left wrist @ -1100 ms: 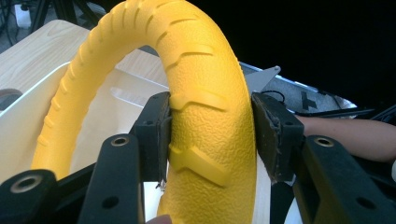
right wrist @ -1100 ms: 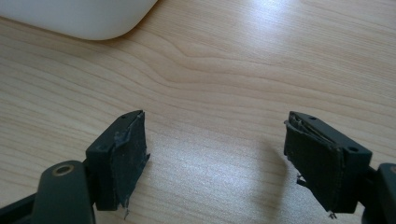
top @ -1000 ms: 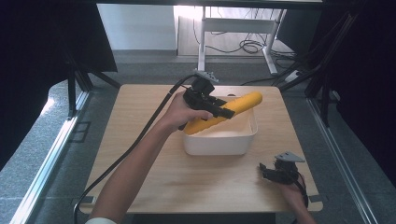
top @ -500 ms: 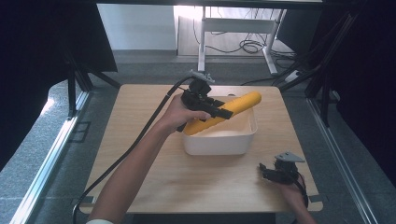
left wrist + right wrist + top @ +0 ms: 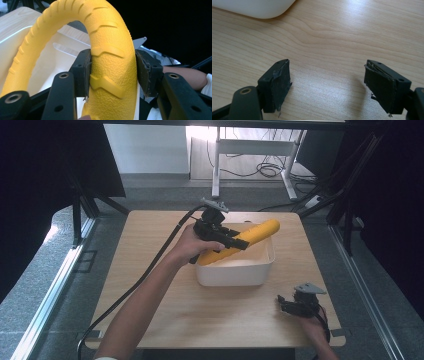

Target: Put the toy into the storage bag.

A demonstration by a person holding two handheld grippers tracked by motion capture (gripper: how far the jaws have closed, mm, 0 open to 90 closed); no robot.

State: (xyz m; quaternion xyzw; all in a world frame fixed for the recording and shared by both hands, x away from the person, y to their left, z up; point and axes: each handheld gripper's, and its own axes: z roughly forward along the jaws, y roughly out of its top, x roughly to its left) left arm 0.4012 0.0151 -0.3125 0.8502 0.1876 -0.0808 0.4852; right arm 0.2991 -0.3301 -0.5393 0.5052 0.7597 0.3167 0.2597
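Left gripper (image 5: 239, 243): it squeezes the yellow toy (image 5: 240, 242) tight. In the left gripper view the two black pads (image 5: 83, 72) press on both sides of it.
Yellow toy: long, bumpy and curved, with raised zigzag lines. It is held up in the air over the white tub (image 5: 235, 272), slanting up toward the far right corner of the counter (image 5: 150, 245).
Hidden part of the toy: its low end sits behind the person's left hand (image 5: 192, 245) in the high view, so I cannot tell if it touches the tub. In the left gripper view (image 5: 112, 62) the toy is cut off at the bottom.
White tub: it sits near the middle of the counter, a bit to the right. The toy and the gripper cover part of its inside.
Right gripper (image 5: 281, 304): it rests near the front right corner of the counter, well apart from the tub. Its jaws stand wide with nothing in them, and bare wood shows in the gap (image 5: 327, 82).
Right gripper's view of the tub: a rounded corner (image 5: 257, 8) peeks in at the top; the rest is cut off.
Right hand (image 5: 315, 327): it is partly cut off by the bottom edge of the high view.
Cable (image 5: 165, 252): it trails from the left gripper along the arm and off the front edge.
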